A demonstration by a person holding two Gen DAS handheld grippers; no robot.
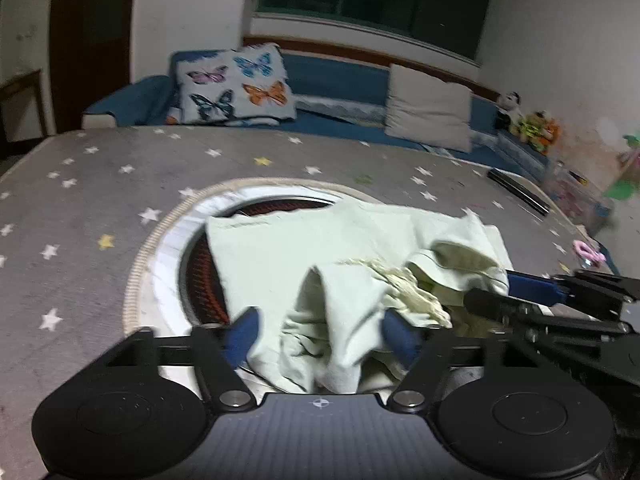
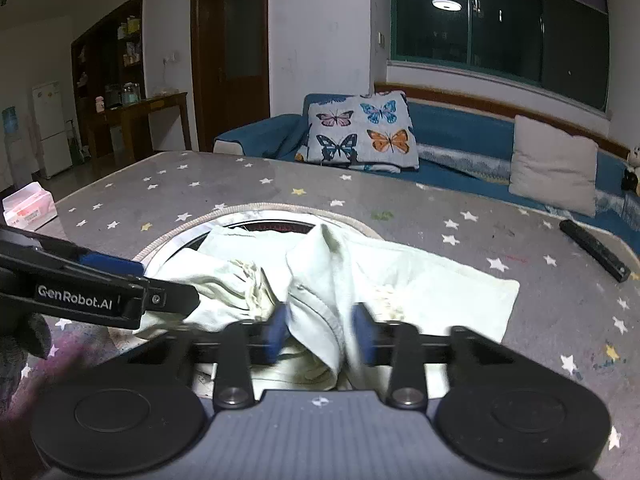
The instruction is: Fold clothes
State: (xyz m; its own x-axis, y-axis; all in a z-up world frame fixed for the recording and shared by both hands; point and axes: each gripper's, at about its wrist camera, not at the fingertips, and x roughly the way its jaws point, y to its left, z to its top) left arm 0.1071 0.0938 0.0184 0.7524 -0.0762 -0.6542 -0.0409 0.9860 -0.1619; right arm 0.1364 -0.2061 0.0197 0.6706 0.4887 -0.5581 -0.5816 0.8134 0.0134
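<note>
In the left wrist view, my left tongs [image 1: 320, 334] stand wide apart, with a raised ridge of the pale green garment [image 1: 280, 248] between the blue pads [image 1: 244, 332]; the pads do not press the cloth, so I judge that they hold nothing. The garment lies on the star cloth [image 1: 100, 184], partly over a round opening [image 1: 200, 272] in the table. My right tongs [image 1: 520, 292] come in from the right side and touch a bunched edge of the garment; here I cannot tell if they grip. I read no writing in this view. In the right wrist view, my right tongs [image 2: 320, 330] have a fold of the garment [image 2: 420, 280] between the pads [image 2: 360, 332], with a small gap on each side, so I think they are not clenched yet. If I lift before closing, the fold can slip out. The cloth may also sag into the opening, and the two tongs may collide. On the left tongs [image 2: 120, 296] I read "GenRobot.AI". A white box [image 2: 30, 206] has red print, too small to read.
</note>
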